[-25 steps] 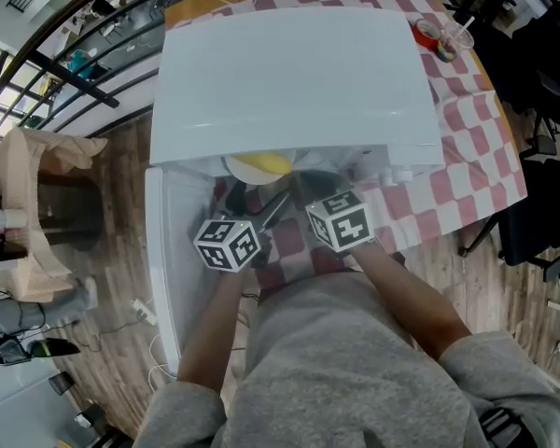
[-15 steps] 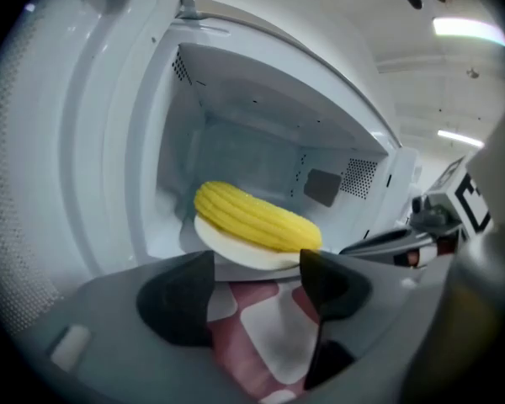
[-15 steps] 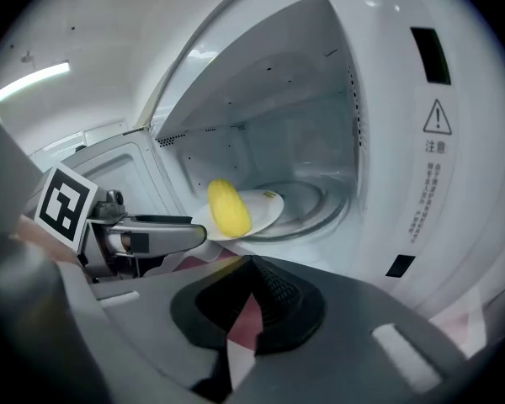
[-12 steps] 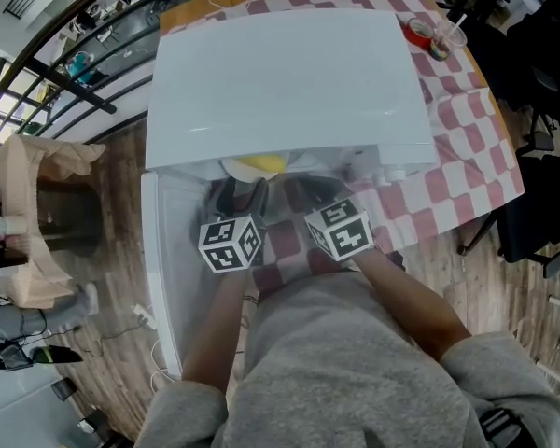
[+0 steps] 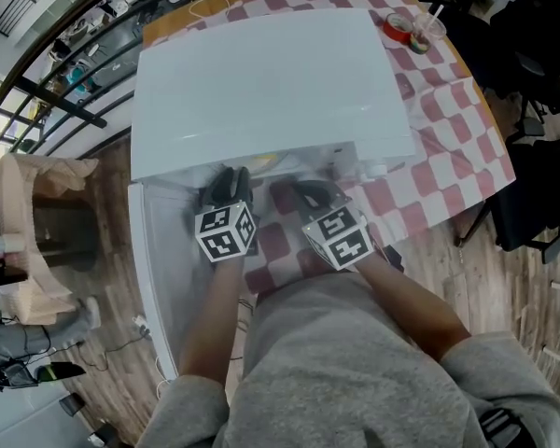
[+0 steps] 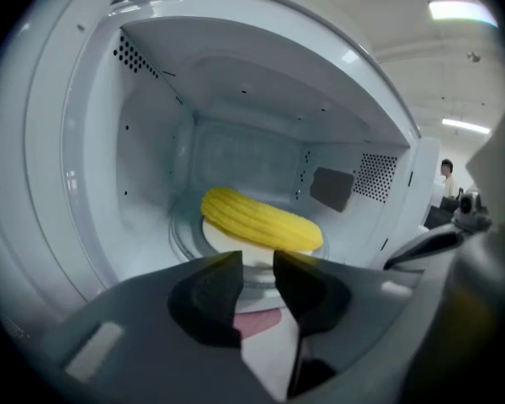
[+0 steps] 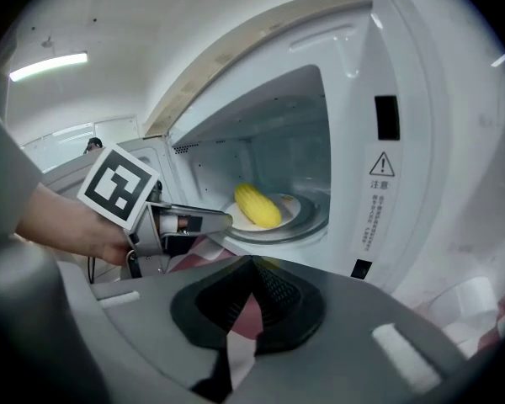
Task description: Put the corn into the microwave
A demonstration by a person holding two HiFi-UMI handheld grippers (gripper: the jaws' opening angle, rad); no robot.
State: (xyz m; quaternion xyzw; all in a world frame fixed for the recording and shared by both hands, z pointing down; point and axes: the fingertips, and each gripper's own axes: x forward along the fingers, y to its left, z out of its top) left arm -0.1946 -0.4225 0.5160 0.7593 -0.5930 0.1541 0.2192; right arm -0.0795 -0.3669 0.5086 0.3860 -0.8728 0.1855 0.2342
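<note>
The corn (image 6: 261,219) is a plump yellow cob, rows of kernels running along its length, both ends rounded. It lies on its side on a white plate (image 7: 292,205) that sits on the glass turntable (image 6: 181,236), about the middle of the microwave (image 5: 261,82) floor. It covers one side of the plate and leaves the other rim bare. The cob touches none of the cavity walls; there is free room behind it, above it and at both ends.

My left tongs (image 6: 257,268) sit low at the front lip of the opening, and their tips are closing, with a narrow slit between them and nothing in it. My right tongs (image 7: 251,263) are pressed together and empty, just beside the left pair and a little further out from the opening.

The door (image 5: 154,259) hangs wide open at the left side. The microwave stands near the front edge of the checked tablecloth (image 5: 448,129), so the mouth is unobstructed ahead of both pairs.
</note>
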